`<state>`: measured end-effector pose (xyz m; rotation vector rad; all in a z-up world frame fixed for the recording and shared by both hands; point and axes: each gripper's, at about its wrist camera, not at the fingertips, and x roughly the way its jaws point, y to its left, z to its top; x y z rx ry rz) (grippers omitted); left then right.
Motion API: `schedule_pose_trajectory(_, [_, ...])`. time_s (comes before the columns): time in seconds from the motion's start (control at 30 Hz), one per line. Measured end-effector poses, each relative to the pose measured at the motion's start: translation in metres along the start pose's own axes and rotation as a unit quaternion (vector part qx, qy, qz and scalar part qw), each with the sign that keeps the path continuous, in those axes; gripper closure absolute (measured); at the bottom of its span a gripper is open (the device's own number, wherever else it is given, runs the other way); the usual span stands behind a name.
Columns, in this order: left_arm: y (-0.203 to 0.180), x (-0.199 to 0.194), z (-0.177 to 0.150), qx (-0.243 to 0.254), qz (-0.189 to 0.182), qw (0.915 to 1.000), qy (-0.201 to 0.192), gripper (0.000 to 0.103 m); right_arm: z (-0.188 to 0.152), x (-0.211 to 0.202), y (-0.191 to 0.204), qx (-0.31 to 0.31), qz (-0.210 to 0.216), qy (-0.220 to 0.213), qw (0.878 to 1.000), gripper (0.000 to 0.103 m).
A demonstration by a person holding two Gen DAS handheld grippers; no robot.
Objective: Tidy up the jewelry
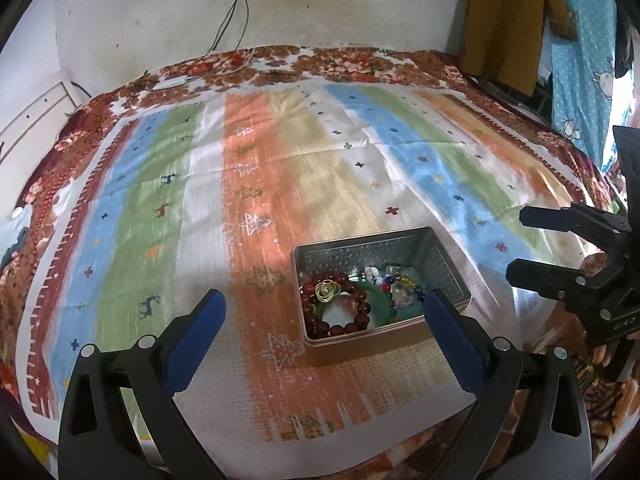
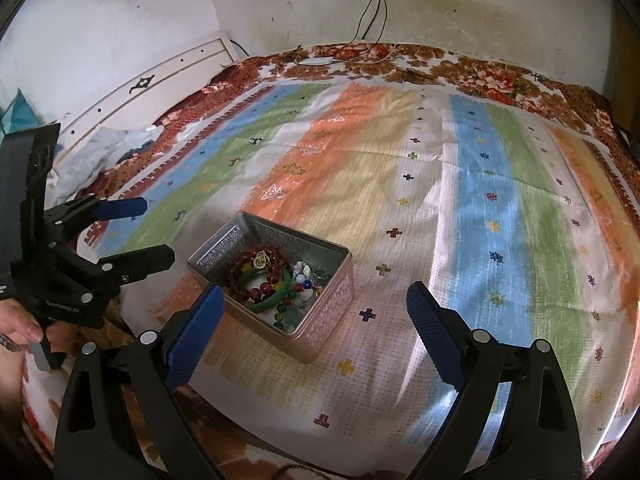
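Your left gripper [image 1: 324,332] and right gripper [image 2: 316,330] are both spread wide, holding nothing. The tin [image 1: 448,272] sits lower centre of the left view on the cloth [image 1: 320,168], with the bracelets [image 1: 360,312] inside.

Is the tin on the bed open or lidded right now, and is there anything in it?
Open: no lid on the tin, and both wrist views look straight inside. It holds a dark red bead bracelet, a green bangle and loose coloured beads.

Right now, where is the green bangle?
The green bangle lies inside the open metal tin on the striped cloth, partly under the red bead bracelet, ahead of both open grippers.
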<state>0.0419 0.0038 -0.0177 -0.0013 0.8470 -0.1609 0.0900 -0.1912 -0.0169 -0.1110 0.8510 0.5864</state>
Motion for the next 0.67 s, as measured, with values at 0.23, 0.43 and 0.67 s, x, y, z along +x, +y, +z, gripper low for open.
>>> schedule_pose_trajectory(0.23, [-0.0009, -0.0012, 0.0006, 0.002, -0.001, 1.0, -0.004, 0.006, -0.0006, 0.0016, -0.0008, 0.001, -0.002, 0.003, 1.0, 0.01])
schedule_pose_trajectory(0.43, [-0.0017, -0.0016, 0.0005, 0.001, 0.002, 1.0, -0.004, 0.006, -0.0006, 0.0018, -0.001, 0.001, -0.004, 0.003, 1.0, 0.01])
schedule_pose_trajectory(0.67, [-0.0006, 0.0002, 0.0017, -0.007, 0.008, 0.9999, 0.003, 0.006, -0.0018, 0.0028, -0.0025, 0.001, -0.006, 0.006, 1.0, 0.01])
